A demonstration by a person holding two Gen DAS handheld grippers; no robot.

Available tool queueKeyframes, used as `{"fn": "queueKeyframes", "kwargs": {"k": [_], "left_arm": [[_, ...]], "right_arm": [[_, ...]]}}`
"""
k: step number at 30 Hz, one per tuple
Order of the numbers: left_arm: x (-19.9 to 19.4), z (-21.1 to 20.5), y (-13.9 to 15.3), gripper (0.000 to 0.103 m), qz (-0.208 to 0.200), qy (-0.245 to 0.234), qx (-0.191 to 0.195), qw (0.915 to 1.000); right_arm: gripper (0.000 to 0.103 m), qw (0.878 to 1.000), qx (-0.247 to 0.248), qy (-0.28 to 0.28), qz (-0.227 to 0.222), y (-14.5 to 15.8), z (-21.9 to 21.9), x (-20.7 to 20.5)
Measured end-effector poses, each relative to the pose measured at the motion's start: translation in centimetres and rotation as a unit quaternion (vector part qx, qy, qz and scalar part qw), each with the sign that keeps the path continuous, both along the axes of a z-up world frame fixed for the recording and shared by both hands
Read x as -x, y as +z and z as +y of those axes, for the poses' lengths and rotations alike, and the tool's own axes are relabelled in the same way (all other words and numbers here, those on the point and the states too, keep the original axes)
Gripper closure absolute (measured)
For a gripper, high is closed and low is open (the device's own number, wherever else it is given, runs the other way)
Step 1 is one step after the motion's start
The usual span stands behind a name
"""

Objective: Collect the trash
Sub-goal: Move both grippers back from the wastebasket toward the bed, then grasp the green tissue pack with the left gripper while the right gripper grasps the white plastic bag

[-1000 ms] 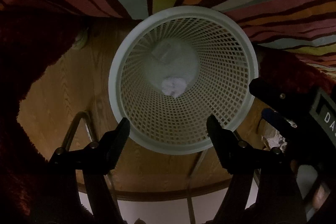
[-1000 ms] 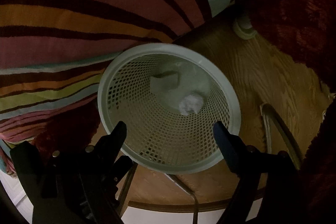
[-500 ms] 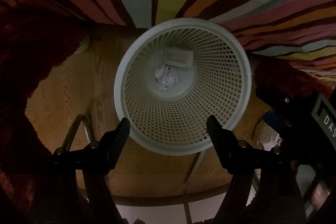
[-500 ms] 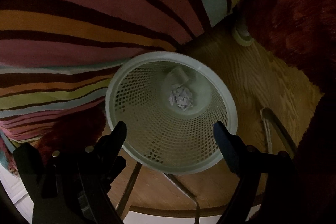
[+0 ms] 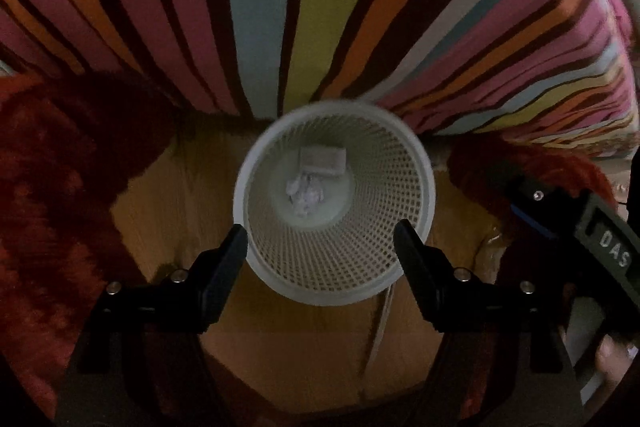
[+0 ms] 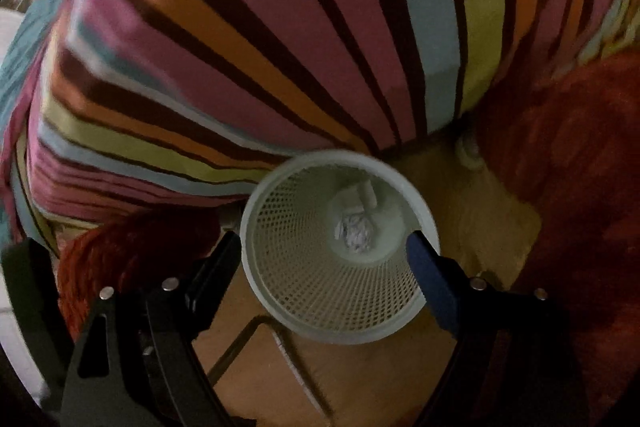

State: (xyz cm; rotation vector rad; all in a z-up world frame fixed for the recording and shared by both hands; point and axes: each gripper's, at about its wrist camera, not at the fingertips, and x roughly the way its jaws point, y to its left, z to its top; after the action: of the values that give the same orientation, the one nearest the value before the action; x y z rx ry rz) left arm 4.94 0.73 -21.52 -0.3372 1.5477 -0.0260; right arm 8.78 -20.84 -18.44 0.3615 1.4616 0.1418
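- My left gripper [image 5: 320,241] hangs above the mesh wastebasket [image 5: 334,283], jaws spread wide and holding nothing; between them I see only the basket's near rim and wall.
- Each left fingertip [image 5: 236,239] overlaps the outer edge of the basket rim in the left wrist view, but I cannot tell whether it touches or sits higher up.
- My right gripper [image 6: 326,247] is also parted wide and empty, looking down into the same wastebasket [image 6: 340,311] from the other side.
- One right finger [image 6: 426,267] looks blue on its inner face; the other is black.
- The trash lies at the bottom of the basket: a crumpled paper ball [image 5: 306,197] [image 6: 356,231] near the middle of the floor, with a small flat white piece [image 5: 322,159] [image 6: 366,193] just beyond it against the far wall.
- The basket stands upright on the wooden floor [image 5: 160,211], close against the striped bedcover [image 5: 312,11] that hangs down behind it.
- A shaggy red rug [image 5: 52,187] lies on either side of the basket.
- In the left wrist view, the body of my right gripper [image 5: 576,227] shows at the right edge, lettered "DAS".
- A thin metal bar [image 6: 236,347] shows on the floor below the basket in the right wrist view.
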Motion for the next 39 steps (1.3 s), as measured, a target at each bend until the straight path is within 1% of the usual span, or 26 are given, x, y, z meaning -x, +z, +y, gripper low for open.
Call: {"fn": "queueKeyframes", "kwargs": {"k": [2, 4, 7, 9, 12, 15, 18, 21, 25, 27, 30, 34, 39], "left_arm": [[0.3, 0.2, 1.4, 0.029, -0.026, -0.004, -0.007, 0.9996], [0.5, 0.3, 3.0, 0.029, -0.061, -0.009, -0.013, 0.9980], [0.7, 0.4, 5.4, 0.029, -0.112, -0.014, -0.036, 0.9929], [0.7, 0.4, 7.0, 0.029, -0.147, -0.020, -0.056, 0.9873], [0.7, 0.4, 9.2, 0.029, -0.195, -0.029, -0.091, 0.9761], [0.4, 0.6, 11.0, 0.029, -0.232, -0.034, -0.109, 0.9659], [-0.3, 0.8, 12.0, 0.029, -0.245, -0.034, -0.119, 0.9616], [-1.1, 1.1, 12.6, 0.029, -0.256, -0.033, -0.117, 0.9589], [-2.3, 0.9, 13.1, 0.029, -0.270, -0.044, -0.124, 0.9538], [-3.0, 1.0, 13.5, 0.029, -0.276, -0.048, -0.127, 0.9514], [-3.7, 1.3, 13.7, 0.029, -0.281, -0.045, -0.125, 0.9504], [-5.0, 1.8, 14.1, 0.029, -0.284, -0.030, -0.116, 0.9514], [-6.8, 1.8, 14.4, 0.029, -0.283, -0.024, -0.112, 0.9523]], "right_arm": [[0.023, 1.000, 0.008, 0.005, -0.021, 0.9, 0.0, 0.2], [0.023, 0.999, 0.019, 0.006, -0.049, 2.2, -0.1, 0.2], [0.023, 0.994, 0.035, 0.007, -0.105, 4.8, -0.5, 0.1], [0.023, 0.989, 0.046, 0.006, -0.141, 6.4, -0.8, 0.1], [0.023, 0.979, 0.055, 0.003, -0.195, 8.9, -1.4, 0.0], [0.023, 0.968, 0.065, 0.004, -0.242, 11.1, -1.7, -0.3], [0.023, 0.958, 0.073, 0.009, -0.276, 12.6, -1.7, -0.8], [0.023, 0.949, 0.080, 0.012, -0.304, 13.8, -1.7, -1.3], [0.023, 0.942, 0.086, 0.010, -0.324, 14.8, -1.8, -2.3], [0.023, 0.940, 0.087, 0.009, -0.329, 15.1, -1.9, -3.0], [0.023, 0.940, 0.087, 0.003, -0.330, 15.2, -2.2, -3.6], [0.023, 0.939, 0.087, 0.002, -0.332, 15.5, -2.6, -4.0], [0.023, 0.938, 0.081, 0.000, -0.336, 15.9, -2.8, -5.2]]}}
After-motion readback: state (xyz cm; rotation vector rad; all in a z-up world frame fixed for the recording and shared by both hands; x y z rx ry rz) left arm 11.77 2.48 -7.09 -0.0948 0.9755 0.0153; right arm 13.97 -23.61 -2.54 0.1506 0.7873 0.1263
